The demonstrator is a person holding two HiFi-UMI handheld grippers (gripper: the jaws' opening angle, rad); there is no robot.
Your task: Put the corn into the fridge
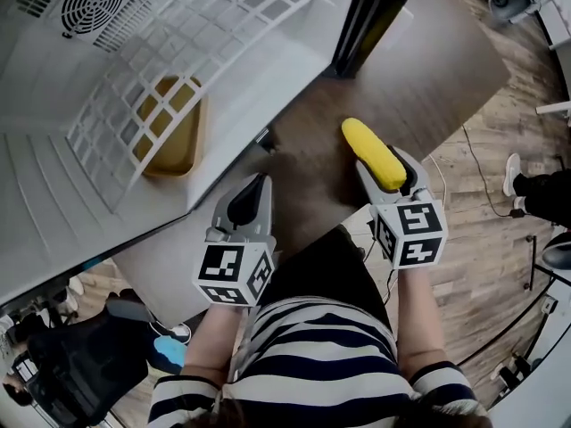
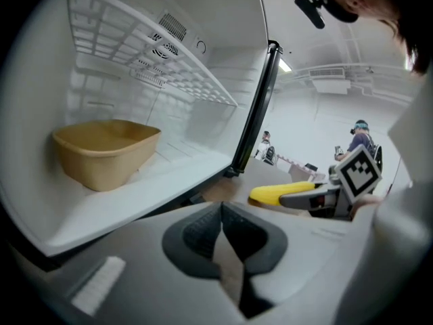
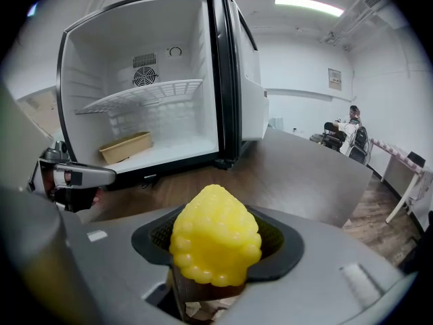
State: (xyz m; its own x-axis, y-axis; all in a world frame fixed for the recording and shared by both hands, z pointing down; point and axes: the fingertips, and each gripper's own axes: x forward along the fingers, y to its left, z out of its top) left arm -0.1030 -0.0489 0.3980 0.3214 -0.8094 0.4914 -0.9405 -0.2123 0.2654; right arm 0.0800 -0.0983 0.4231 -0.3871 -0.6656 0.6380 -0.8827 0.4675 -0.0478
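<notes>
While my right gripper (image 3: 216, 252) pinches the corn (image 1: 371, 152), its tip jutting ahead of the jaws, I should squeeze firmly and carry it level into the open fridge (image 3: 183, 53) ahead-left, with my left gripper (image 2: 222, 239) pressed shut, empty, aside.

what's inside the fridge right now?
A tan tub on the floor of the fridge, under a bare white wire shelf; a fan vent on the back wall. The tub's bottom is partly covered by its rim and the shelf. The corn is outside, in the right gripper.

Tub (image 2: 101, 156) in fridge (image 2: 115, 217), below shelf (image 2: 177, 63)
</notes>
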